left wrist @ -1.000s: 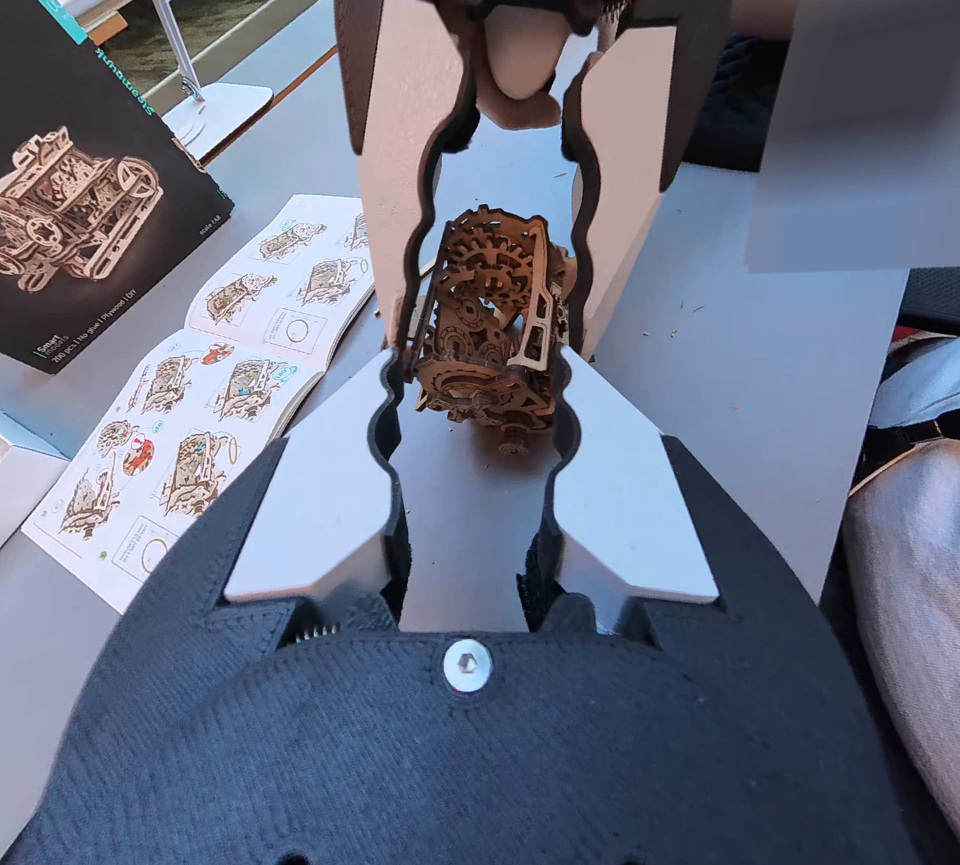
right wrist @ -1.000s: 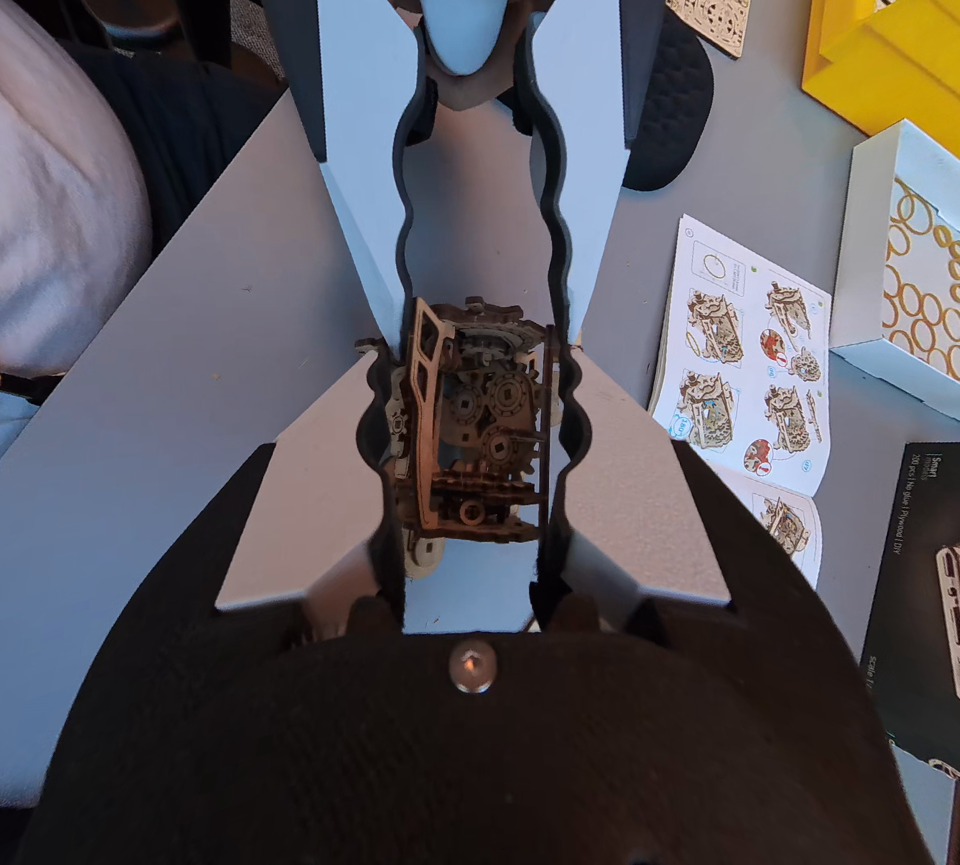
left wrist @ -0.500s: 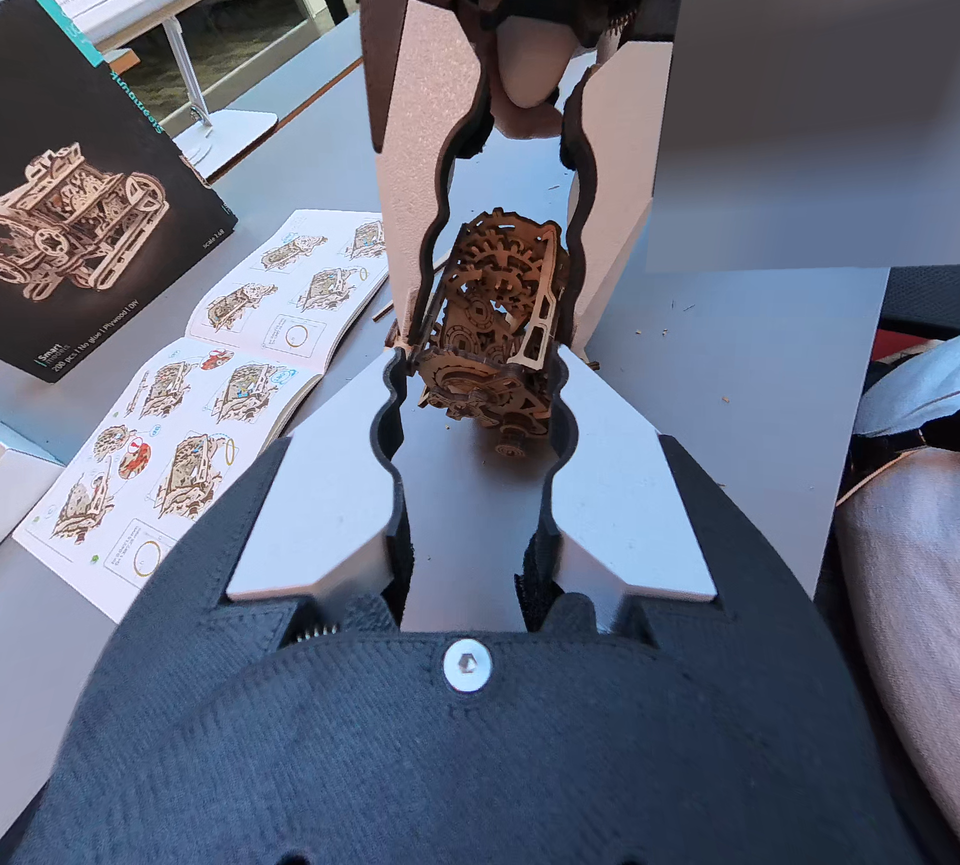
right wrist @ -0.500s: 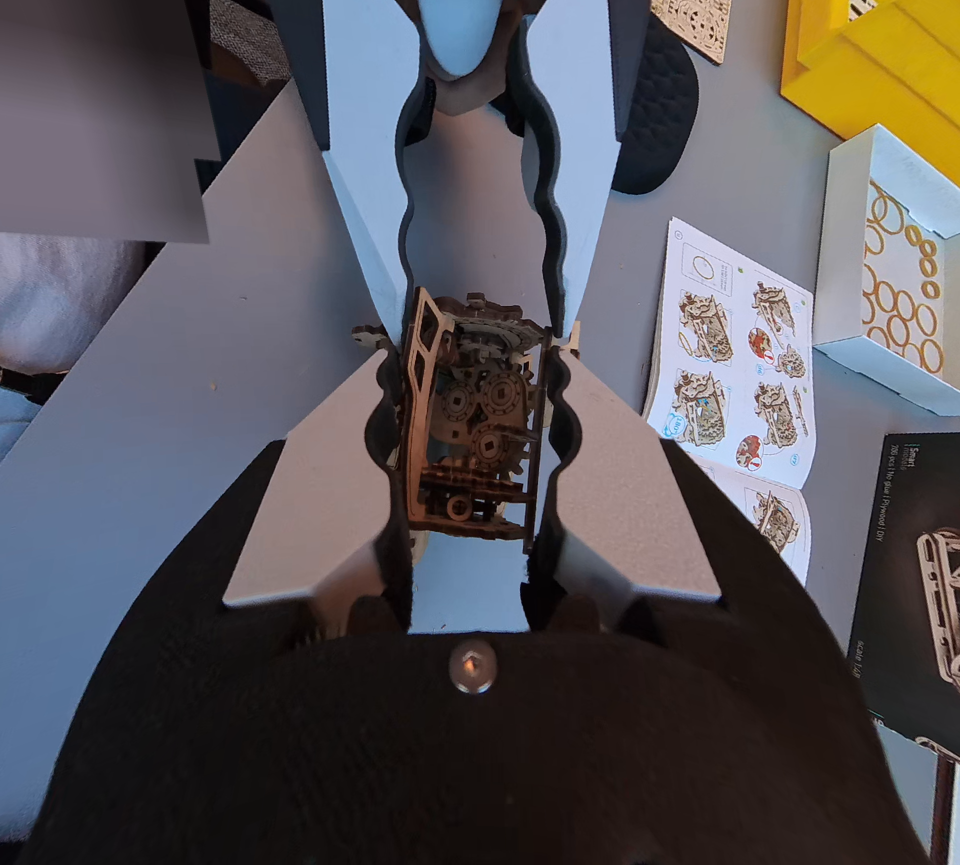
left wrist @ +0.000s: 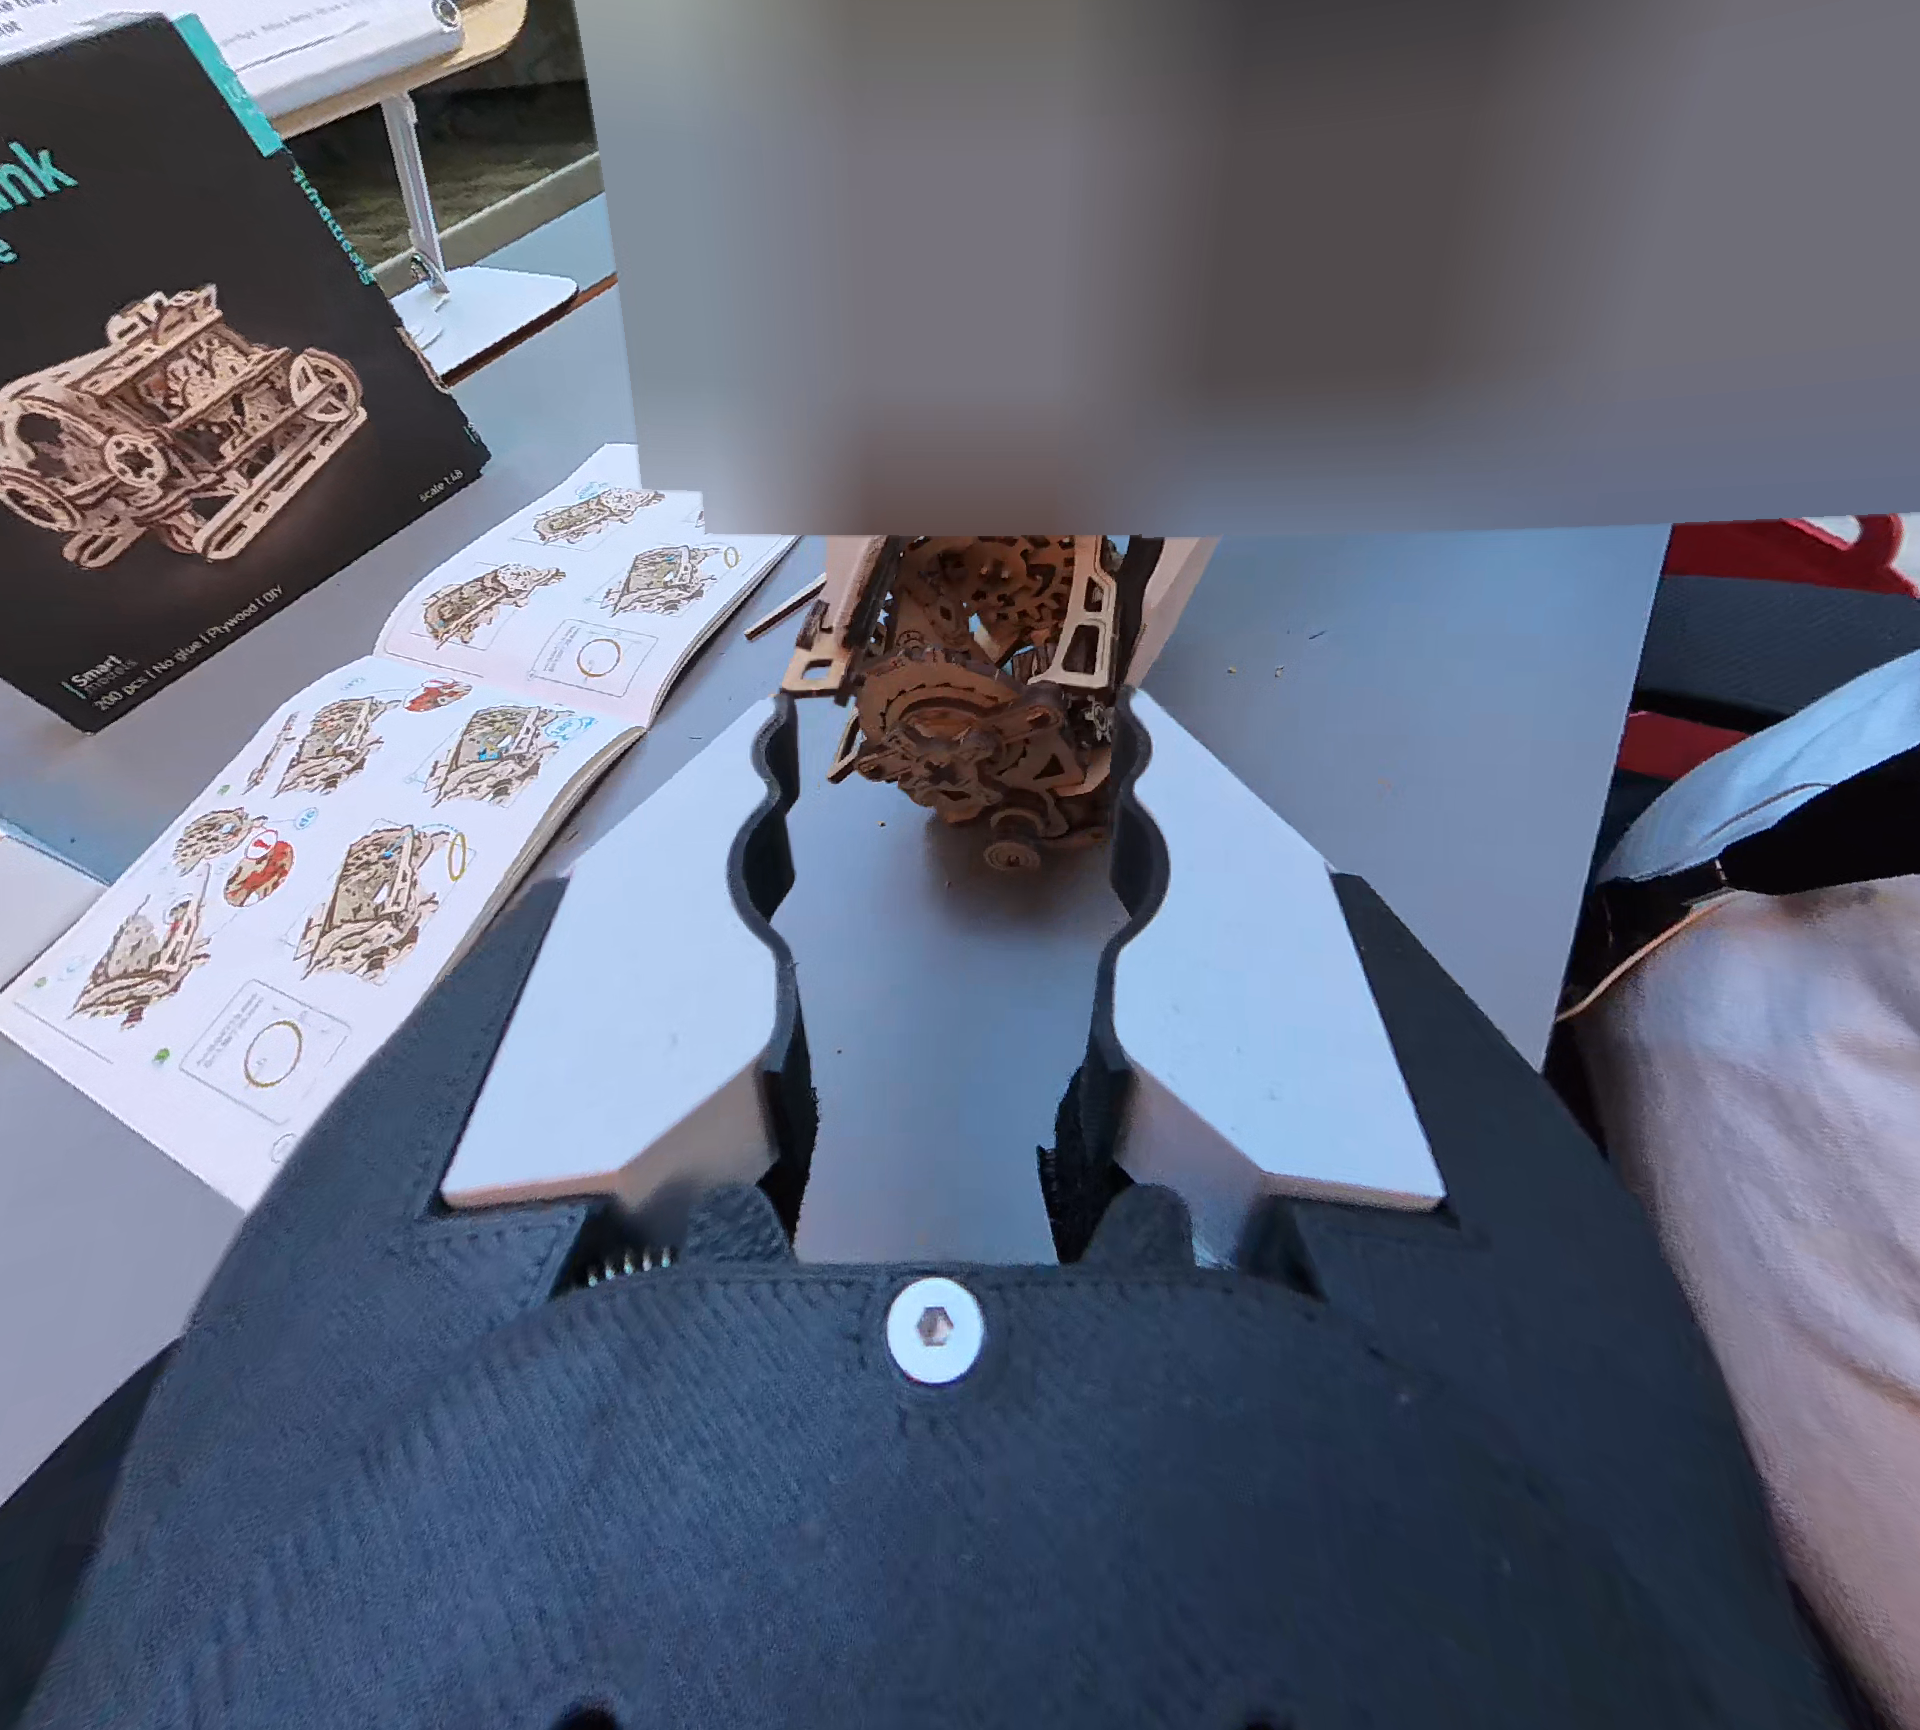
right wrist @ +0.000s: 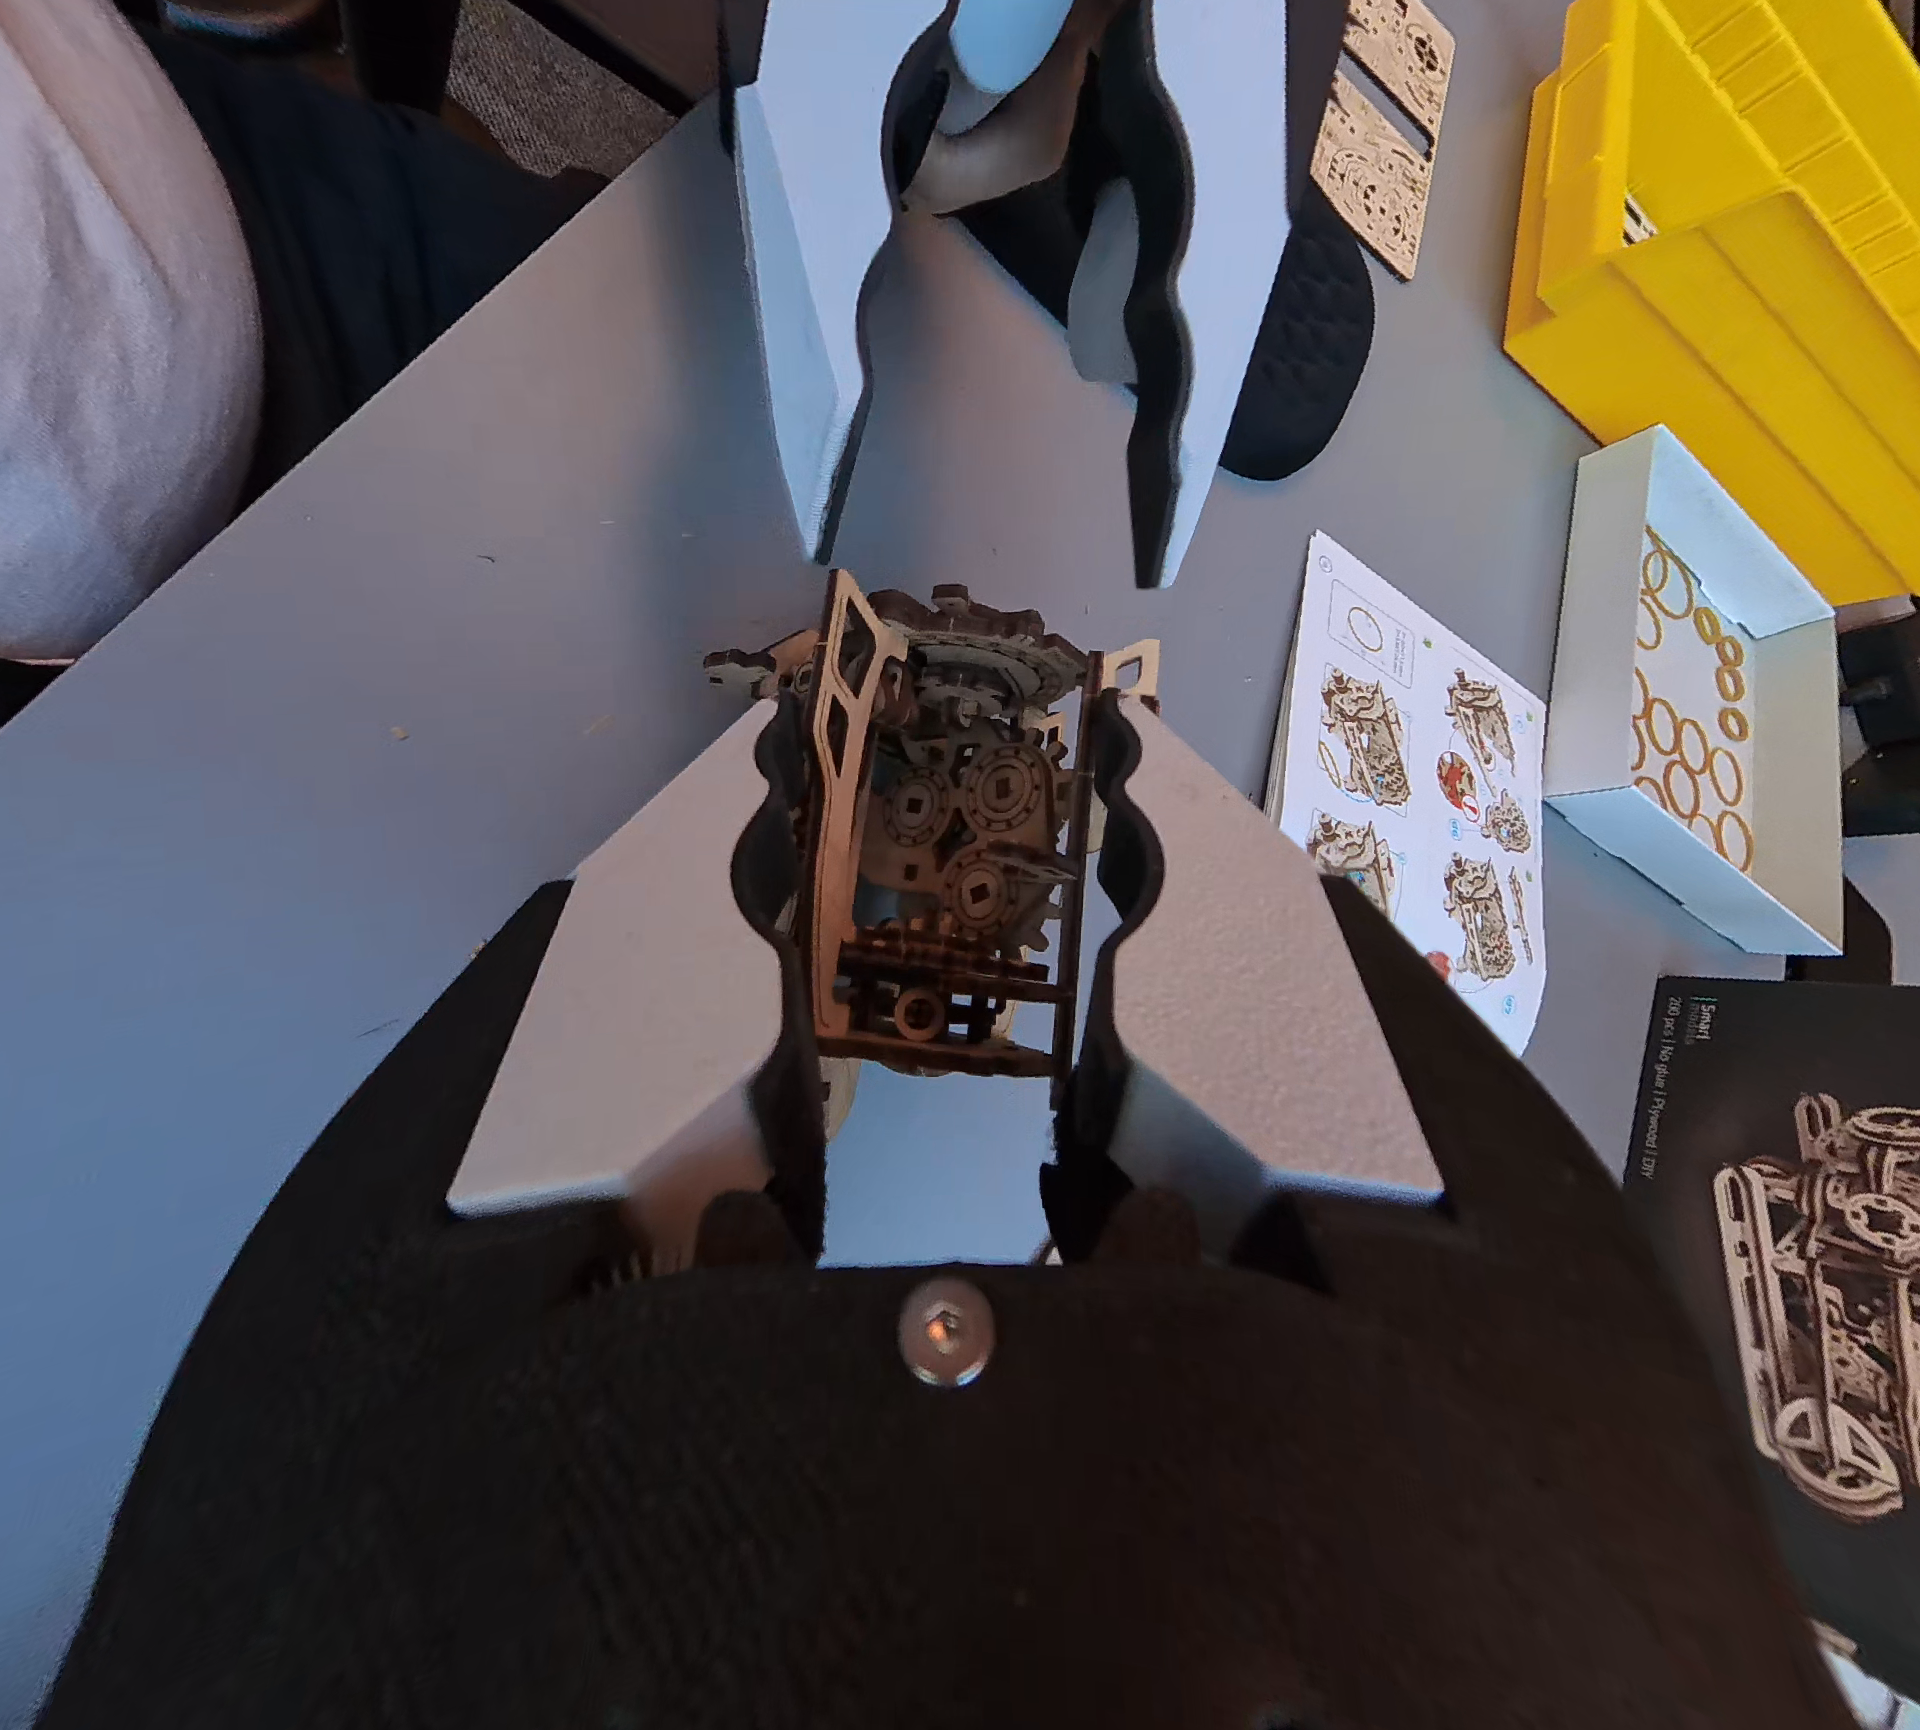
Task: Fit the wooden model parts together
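Note:
The wooden gear model [right wrist: 940, 849] is a brown, partly built frame full of cogs. My right gripper [right wrist: 948, 709] is shut on its two side plates and holds it over the grey table [right wrist: 468, 641]. In the left wrist view the model [left wrist: 966, 724] hangs from the right gripper's fingers [left wrist: 1169, 579], mostly hidden by a blurred patch. My left gripper [left wrist: 956, 719] is open and empty, its tips just short of the model's near end. In the right wrist view the left gripper [right wrist: 987, 563] faces the model with a small gap.
An open instruction booklet [left wrist: 416, 745] and a black model box [left wrist: 187, 392] lie left of the left gripper. The right wrist view shows a yellow bin [right wrist: 1714, 174], a white box of rings [right wrist: 1683, 693], plywood sheets [right wrist: 1382, 101] and a black pad [right wrist: 1299, 350]. A person's lap [left wrist: 1766, 1109] is past the table edge. The grippers are tip to tip, or close to it.
My left gripper has pulled back off the model's end, where its tips stood before. The model stays clamped in the right gripper and has tilted a little.

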`<state>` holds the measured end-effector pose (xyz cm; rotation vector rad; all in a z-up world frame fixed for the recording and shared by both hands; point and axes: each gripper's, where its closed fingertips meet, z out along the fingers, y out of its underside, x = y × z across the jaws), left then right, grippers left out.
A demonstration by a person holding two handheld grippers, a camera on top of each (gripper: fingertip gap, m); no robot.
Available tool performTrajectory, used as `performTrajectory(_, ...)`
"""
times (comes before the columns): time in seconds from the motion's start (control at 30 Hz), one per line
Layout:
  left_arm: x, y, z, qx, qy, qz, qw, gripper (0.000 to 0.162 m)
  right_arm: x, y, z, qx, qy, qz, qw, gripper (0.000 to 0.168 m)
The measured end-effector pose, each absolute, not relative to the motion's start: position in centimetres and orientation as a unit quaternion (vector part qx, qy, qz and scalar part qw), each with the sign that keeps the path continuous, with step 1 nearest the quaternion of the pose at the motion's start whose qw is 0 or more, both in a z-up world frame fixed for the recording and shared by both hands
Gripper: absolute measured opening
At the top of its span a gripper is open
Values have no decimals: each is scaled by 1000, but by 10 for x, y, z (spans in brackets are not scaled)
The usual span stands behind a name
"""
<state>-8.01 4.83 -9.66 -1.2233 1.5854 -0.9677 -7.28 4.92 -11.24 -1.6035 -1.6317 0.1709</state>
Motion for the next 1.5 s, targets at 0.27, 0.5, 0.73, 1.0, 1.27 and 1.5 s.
performTrajectory(0.27,-74,51,-104,-469,663,-350,467,60,-72,45,-112,-619,-667,87,407,56)
performTrajectory(0.5,-69,48,-104,-444,669,-344,487,56,-70,43,-112,-618,-671,97,398,56)
performTrajectory(0.73,-67,43,-103,-422,675,-358,488,48,-72,43,-113,-616,-671,101,400,55)
performTrajectory(1.0,-66,42,-106,-410,687,-347,489,45,-73,44,-113,-619,-663,117,404,56)
performTrajectory(1.27,-65,43,-106,-416,685,-348,487,44,-72,45,-113,-625,-654,131,406,55)
performTrajectory(1.5,-65,42,-106,-414,685,-349,487,44,-72,44,-113,-624,-653,126,410,54)
